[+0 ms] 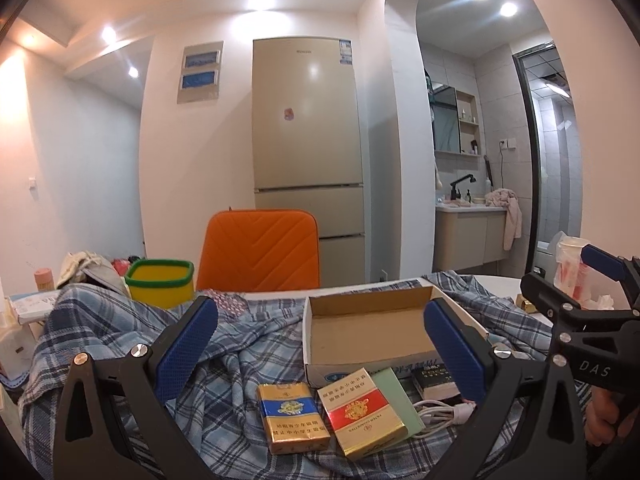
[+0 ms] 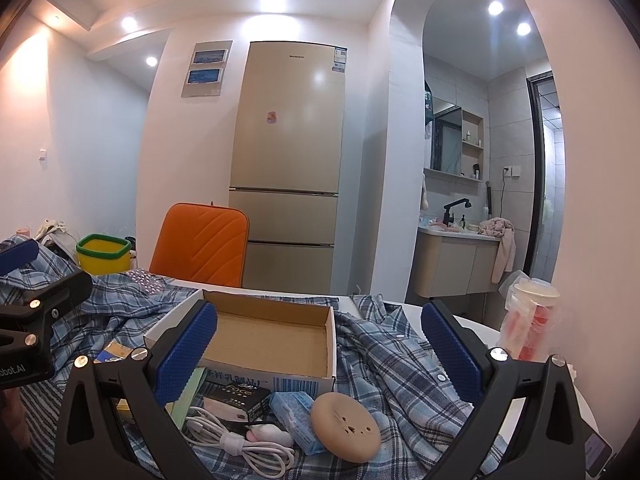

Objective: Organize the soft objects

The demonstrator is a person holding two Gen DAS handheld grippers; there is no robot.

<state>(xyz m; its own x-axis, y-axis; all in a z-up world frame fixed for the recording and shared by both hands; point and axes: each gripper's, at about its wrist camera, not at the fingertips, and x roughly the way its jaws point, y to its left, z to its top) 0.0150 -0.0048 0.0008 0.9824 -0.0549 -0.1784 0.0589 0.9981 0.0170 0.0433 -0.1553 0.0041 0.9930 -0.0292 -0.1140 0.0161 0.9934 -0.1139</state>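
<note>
Left tongs (image 1: 320,354) gape over plaid shirt (image 1: 224,344); cardboard box (image 1: 372,328) beyond two cigarette packs (image 1: 294,418).

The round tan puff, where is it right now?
In the right wrist view the puff lies low and centre on the plaid shirt, just in front of the open cardboard box, leaning on a blue packet to its left.

At three o'clock the phone (image 2: 599,453) is running off the edge; the left finger (image 2: 185,356) is covering the box (image 2: 264,334) corner.
</note>
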